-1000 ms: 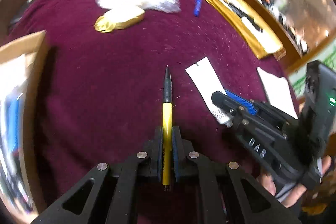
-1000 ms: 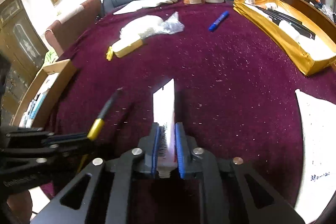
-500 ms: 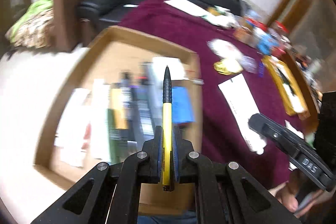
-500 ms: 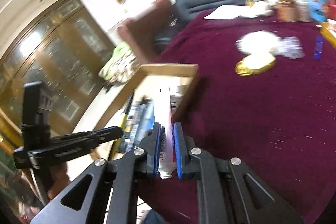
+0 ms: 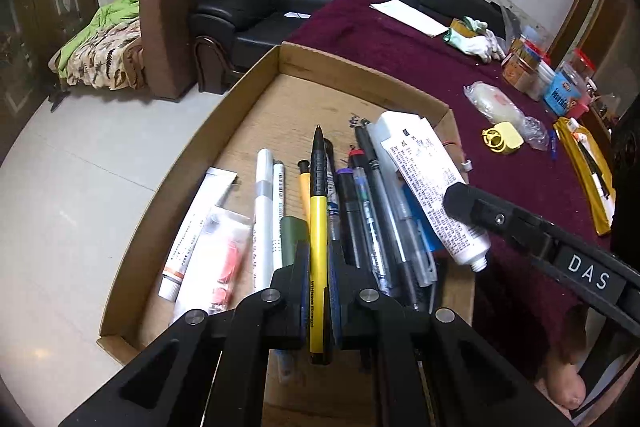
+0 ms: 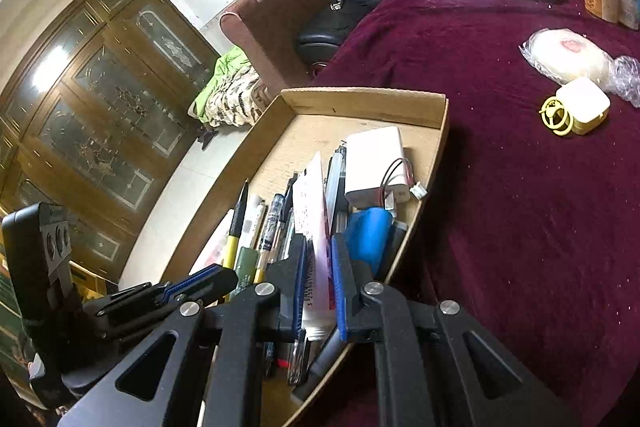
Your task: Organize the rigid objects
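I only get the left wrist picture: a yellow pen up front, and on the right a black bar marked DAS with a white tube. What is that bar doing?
Observer: That is the right gripper. Its own camera shows both blue pads clamped on the white tube, seen edge-on.
Visitor: Where does the tube point?
Observer: Into the cardboard box, with a blue block just right of it.
Visitor: What's beyond my pen holder?
Observer: Past the left gripper and its yellow pen stands a wooden cabinet with glass doors.
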The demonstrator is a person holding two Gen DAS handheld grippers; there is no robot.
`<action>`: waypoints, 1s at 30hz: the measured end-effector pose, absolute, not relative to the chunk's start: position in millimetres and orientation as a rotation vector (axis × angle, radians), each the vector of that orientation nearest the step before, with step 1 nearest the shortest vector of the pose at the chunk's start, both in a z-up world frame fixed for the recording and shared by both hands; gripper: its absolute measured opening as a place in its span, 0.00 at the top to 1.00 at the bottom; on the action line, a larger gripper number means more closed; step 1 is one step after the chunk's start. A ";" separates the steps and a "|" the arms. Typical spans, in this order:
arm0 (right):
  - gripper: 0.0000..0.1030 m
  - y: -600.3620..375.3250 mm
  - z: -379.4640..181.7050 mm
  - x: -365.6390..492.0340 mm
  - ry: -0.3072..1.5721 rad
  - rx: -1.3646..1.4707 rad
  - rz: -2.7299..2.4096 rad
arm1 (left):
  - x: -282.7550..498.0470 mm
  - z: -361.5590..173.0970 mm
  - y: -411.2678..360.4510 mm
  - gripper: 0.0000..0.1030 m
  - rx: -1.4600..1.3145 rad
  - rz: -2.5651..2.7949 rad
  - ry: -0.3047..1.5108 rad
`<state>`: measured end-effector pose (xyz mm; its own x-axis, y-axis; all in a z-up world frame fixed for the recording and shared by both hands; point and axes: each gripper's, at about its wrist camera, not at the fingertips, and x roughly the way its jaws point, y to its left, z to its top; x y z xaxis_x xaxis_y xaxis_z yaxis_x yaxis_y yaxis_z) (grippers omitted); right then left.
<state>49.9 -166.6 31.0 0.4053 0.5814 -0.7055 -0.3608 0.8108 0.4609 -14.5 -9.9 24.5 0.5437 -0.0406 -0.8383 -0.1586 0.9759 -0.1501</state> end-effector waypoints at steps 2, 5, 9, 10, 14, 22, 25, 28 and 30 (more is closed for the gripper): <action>0.88 -162.1 28.1 49.2 0.997 0.247 0.607 | -12.3 22.7 -9.3 0.93 -0.219 0.072 1.000; 0.87 -154.0 24.8 50.3 1.002 0.237 0.598 | -11.3 21.4 -8.5 0.93 -0.214 0.084 0.998; 0.85 -151.1 21.7 49.2 1.008 0.235 0.591 | -10.8 19.0 -5.7 0.93 -0.235 0.081 1.001; 0.81 -152.1 21.9 49.1 1.010 0.239 0.593 | -11.2 18.9 -5.2 0.92 -0.238 0.079 1.002; 0.57 -163.7 37.6 36.8 0.955 0.265 0.609 | -20.6 33.2 -6.0 0.37 -0.212 0.094 0.935; 0.34 -184.2 64.6 -12.4 0.865 0.194 0.613 | -39.4 65.6 -22.4 0.12 -0.160 0.122 0.838; 0.30 -186.7 64.7 -24.2 0.866 0.157 0.627 | -48.2 67.9 -27.5 0.12 -0.122 0.138 0.853; 0.28 -183.7 64.2 -31.2 0.869 0.136 0.653 | -57.5 70.4 -24.2 0.11 -0.110 0.193 0.852; 0.27 -184.7 64.9 -34.7 0.868 0.131 0.662 | -59.8 70.4 -23.0 0.11 -0.110 0.211 0.857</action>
